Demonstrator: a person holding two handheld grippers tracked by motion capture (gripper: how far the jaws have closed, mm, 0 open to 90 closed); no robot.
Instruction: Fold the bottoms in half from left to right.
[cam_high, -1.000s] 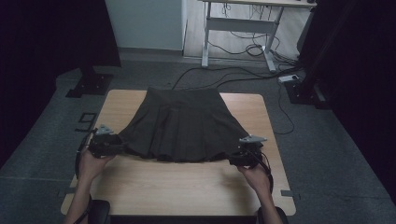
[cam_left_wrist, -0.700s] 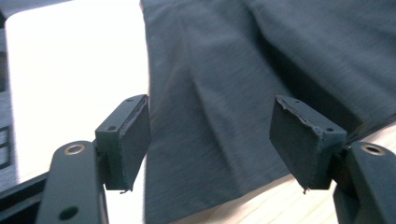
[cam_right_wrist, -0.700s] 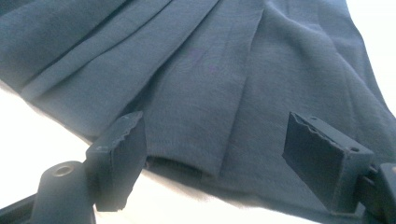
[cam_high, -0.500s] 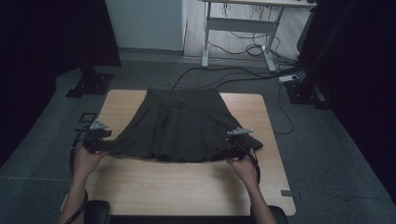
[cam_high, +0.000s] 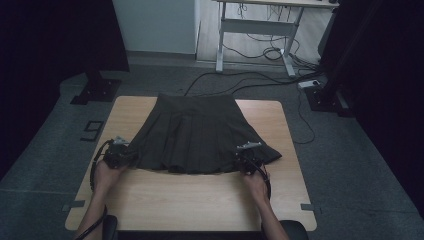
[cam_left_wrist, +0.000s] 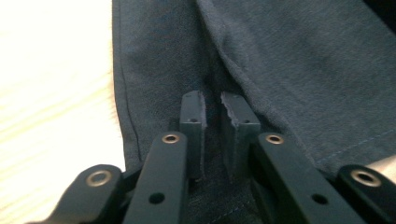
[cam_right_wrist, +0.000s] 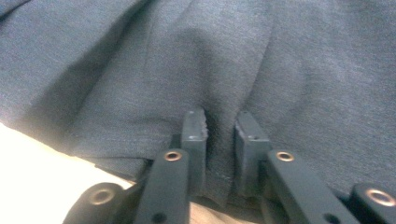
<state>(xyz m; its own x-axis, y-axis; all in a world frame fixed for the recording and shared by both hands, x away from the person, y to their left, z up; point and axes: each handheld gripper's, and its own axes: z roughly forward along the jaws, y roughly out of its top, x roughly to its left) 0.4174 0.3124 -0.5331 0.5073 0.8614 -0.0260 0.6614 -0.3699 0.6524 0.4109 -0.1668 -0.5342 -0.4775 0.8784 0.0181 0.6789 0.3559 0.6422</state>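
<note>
While both hands sit at the near hem, the scene reads so:
Change: right gripper (cam_high: 246, 159) has come inward along the hem; skirt's right corner now lies outside it.
Skirt (cam_high: 200, 132): spread flat mid-table, waistband at the far edge.
Left gripper (cam_left_wrist: 212, 122): jaws narrowly parted, pinching a fold of hem.
Right gripper: likewise clamped on hem cloth.
Table (cam_high: 200, 200): bare wood near the person.

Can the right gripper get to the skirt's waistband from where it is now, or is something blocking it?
Probably not yet. The right gripper is pinching the skirt at its near hem, and the waistband lies at the far end of the table. Nothing blocks the way, but it would have to let go and stretch far forward.
</note>
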